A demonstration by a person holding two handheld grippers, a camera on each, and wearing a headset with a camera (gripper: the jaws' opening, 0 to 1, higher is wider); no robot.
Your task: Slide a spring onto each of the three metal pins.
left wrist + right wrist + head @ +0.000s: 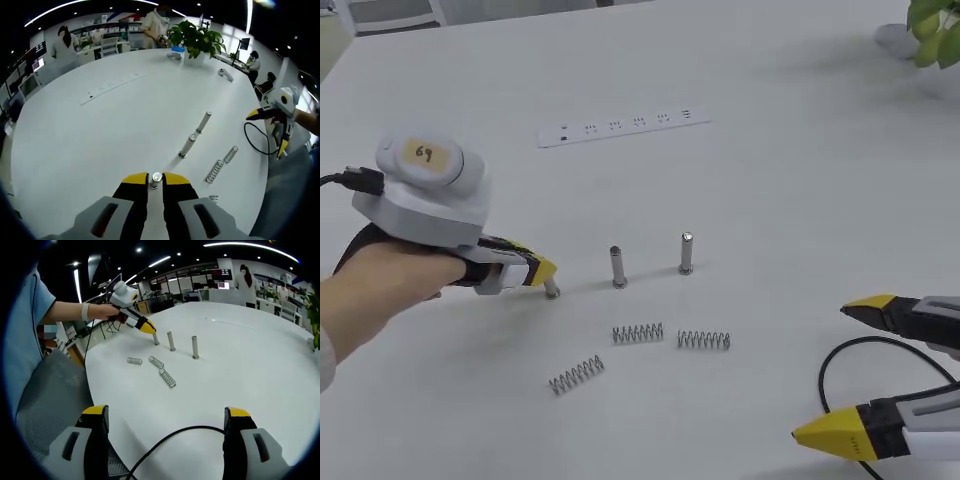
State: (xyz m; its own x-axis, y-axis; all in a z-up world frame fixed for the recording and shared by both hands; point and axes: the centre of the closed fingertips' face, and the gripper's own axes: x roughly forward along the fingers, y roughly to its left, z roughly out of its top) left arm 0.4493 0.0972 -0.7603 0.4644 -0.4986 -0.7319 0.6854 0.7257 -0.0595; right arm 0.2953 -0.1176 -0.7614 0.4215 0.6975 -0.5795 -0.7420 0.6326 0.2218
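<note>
Left hand-held gripper [544,273], mid-left, pinches the left pin [552,291]; right hand-held gripper [822,371], lower right, gapes wide; 3 springs [638,333] lie loose lower centre on the counter [770,150], prob. light, squashy & prone to roll, so nip one gently mid-coil.

Silver pins [686,253] and springs [638,333]; white table [770,180].
</note>
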